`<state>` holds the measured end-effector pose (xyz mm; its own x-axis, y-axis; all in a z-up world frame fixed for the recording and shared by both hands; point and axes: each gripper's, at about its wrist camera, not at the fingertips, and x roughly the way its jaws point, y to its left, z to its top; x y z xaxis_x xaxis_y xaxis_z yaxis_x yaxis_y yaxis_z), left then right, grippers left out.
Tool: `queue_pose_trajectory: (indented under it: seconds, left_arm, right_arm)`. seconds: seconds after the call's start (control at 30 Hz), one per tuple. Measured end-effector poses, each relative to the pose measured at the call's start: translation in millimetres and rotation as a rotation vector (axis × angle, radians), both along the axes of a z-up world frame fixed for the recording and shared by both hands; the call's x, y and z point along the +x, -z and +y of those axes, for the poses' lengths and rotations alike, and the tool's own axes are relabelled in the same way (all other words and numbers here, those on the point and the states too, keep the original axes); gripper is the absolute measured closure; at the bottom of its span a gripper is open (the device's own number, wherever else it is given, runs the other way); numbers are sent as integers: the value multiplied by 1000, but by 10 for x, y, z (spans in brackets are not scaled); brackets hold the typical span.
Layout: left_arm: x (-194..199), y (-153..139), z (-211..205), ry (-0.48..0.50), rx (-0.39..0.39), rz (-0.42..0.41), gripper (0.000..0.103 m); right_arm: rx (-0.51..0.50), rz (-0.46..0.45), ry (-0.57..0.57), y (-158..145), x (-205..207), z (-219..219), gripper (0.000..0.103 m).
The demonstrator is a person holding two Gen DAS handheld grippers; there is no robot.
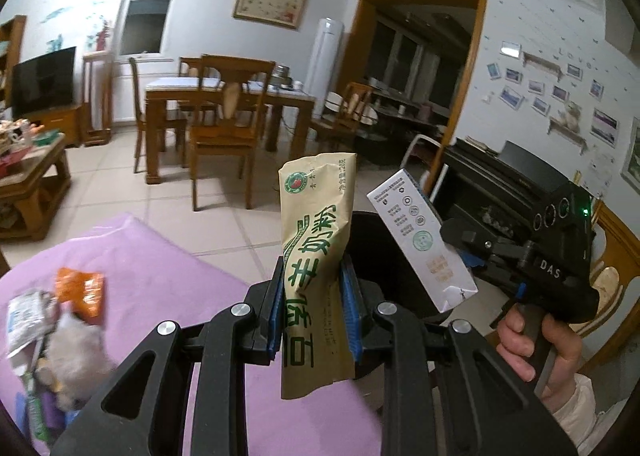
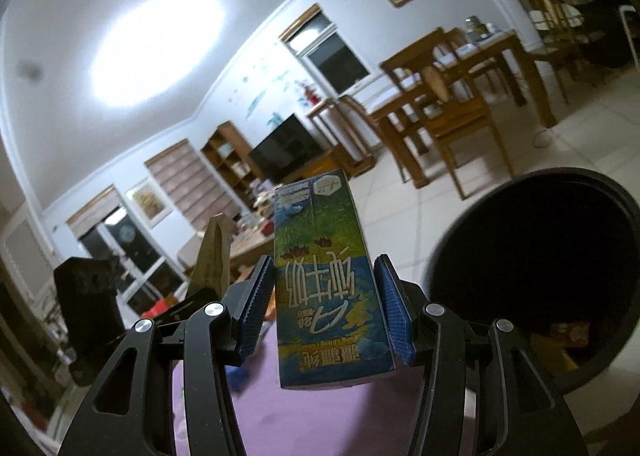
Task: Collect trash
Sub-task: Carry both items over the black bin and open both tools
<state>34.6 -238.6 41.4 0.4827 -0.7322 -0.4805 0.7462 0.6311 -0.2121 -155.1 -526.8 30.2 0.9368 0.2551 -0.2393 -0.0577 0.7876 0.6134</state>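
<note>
My left gripper (image 1: 314,288) is shut on a tan milk-powder sachet (image 1: 316,240) with green print, held upright above the purple cloth's edge. To its right a hand holds my right gripper, whose black body (image 1: 552,256) carries a white milk carton (image 1: 424,240) over the black bin (image 1: 384,240). In the right wrist view my right gripper (image 2: 326,308) is shut on that milk carton (image 2: 328,280), its blue-green printed face upside down. The black bin (image 2: 532,276) gapes just to the right, with some wrappers inside. The sachet (image 2: 214,256) and the left gripper's body (image 2: 90,296) show at the left.
A purple cloth (image 1: 168,276) covers the near surface, with an orange wrapper (image 1: 80,292) and several other scraps (image 1: 36,332) at its left. A wooden dining table with chairs (image 1: 224,107), a coffee table (image 1: 32,175) and a dark piano (image 1: 500,183) stand on the tiled floor.
</note>
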Motion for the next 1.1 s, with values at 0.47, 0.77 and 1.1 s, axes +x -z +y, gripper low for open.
queue_pose_trajectory:
  seconds: [0.47, 0.77, 1.1]
  left_arm:
    - [347, 430, -1049, 109, 40, 107, 78]
    - [408, 710, -1557, 139, 112, 149, 78]
    - [407, 858, -1739, 145, 173, 179, 77]
  right_arm:
    - [33, 125, 213, 591, -172, -858, 51]
    - [16, 206, 291, 938, 85, -1025, 51]
    - [-28, 249, 336, 1104, 344, -1129, 51]
